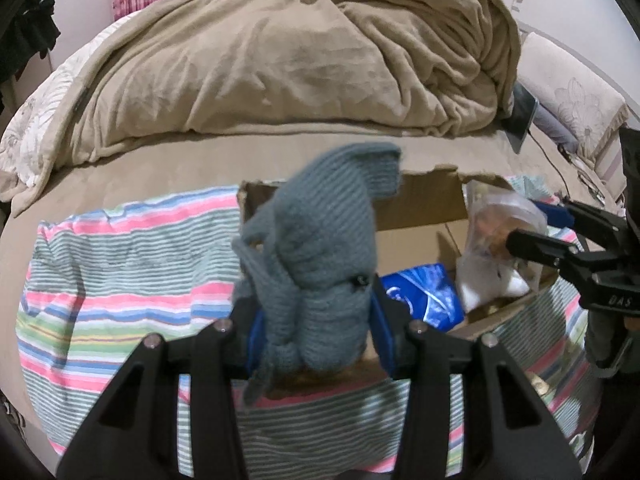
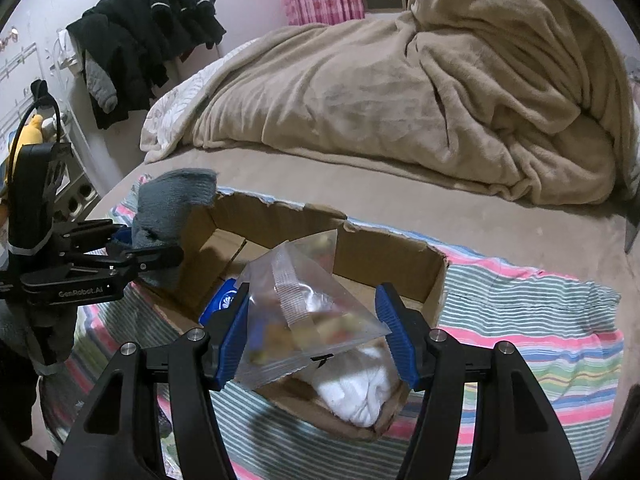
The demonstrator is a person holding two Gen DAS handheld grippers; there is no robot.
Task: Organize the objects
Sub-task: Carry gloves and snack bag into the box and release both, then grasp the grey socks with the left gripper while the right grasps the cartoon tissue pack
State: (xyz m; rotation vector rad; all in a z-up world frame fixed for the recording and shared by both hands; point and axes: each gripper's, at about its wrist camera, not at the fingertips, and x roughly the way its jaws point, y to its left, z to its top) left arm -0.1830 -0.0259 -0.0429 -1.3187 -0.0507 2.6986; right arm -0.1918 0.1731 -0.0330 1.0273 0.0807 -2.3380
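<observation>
My left gripper (image 1: 318,320) is shut on a grey knitted cloth (image 1: 324,256) and holds it upright above the near left edge of an open cardboard box (image 1: 424,204). The cloth also shows in the right wrist view (image 2: 172,208), with the left gripper (image 2: 156,256) on it. My right gripper (image 2: 316,324) grips a clear zip bag of small items (image 2: 304,312) between its blue pads, over the box (image 2: 392,248). In the left wrist view the bag (image 1: 500,232) and the right gripper (image 1: 532,240) are at right. A blue packet (image 1: 424,296) and white cloth (image 2: 356,388) lie in the box.
The box stands on a striped towel (image 1: 120,280) on a bed. A heaped beige blanket (image 1: 300,60) lies behind it. A tablet with a cable (image 1: 522,116) and a pillow (image 1: 572,96) are at the far right. Dark clothes (image 2: 148,28) hang on the left wall.
</observation>
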